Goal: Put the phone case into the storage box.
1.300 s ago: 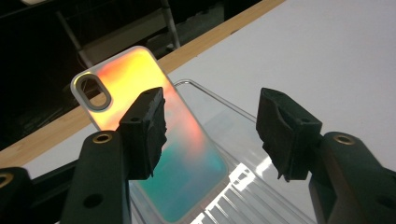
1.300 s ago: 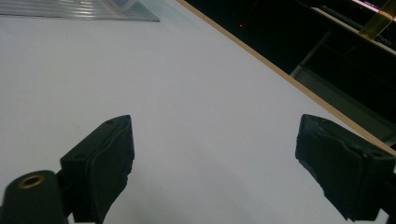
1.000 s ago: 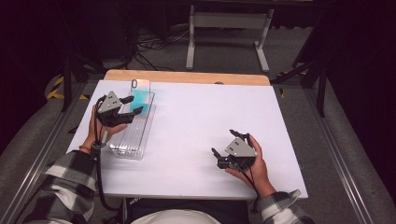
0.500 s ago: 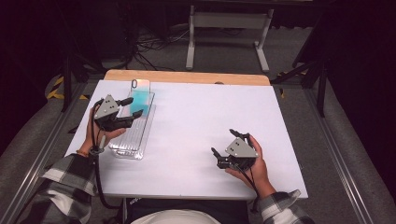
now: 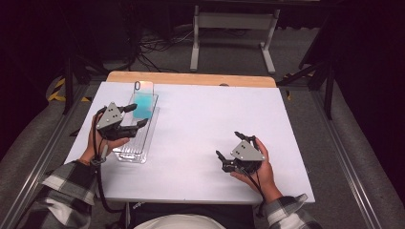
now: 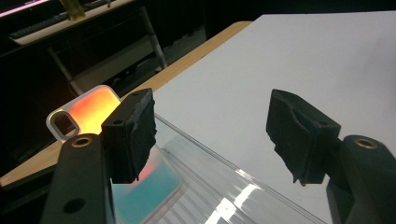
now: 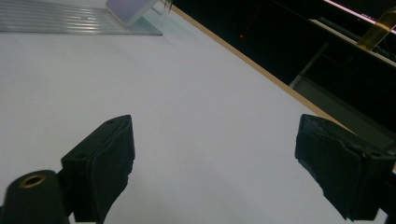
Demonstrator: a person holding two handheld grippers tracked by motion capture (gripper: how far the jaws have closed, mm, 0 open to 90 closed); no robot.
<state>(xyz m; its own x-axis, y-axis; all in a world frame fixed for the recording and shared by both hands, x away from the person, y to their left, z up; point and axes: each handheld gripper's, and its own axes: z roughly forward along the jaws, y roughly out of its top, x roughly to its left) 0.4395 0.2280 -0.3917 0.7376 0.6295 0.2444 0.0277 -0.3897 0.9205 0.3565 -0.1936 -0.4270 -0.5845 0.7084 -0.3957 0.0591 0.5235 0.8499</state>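
A ridged clear plastic tray lies on the left of the white table. A clear phone case with a blue-tinted panel rests at its far end. My left gripper hovers over the tray's middle, and its jaws have just been opening, with nothing pressed between the pads. In the left gripper view the left gripper frames the tray's rim, with the case behind the left jaw. My right gripper rests open at the near right. In the right gripper view the right gripper spans bare table.
A wooden strip runs along the table's far edge, with a metal stand and cables on the floor beyond. In the right gripper view the tray and case lie far off at the top left.
My left gripper has drawn back a little toward the near left over the tray, and its jaws stand wider. The right gripper has kept still.
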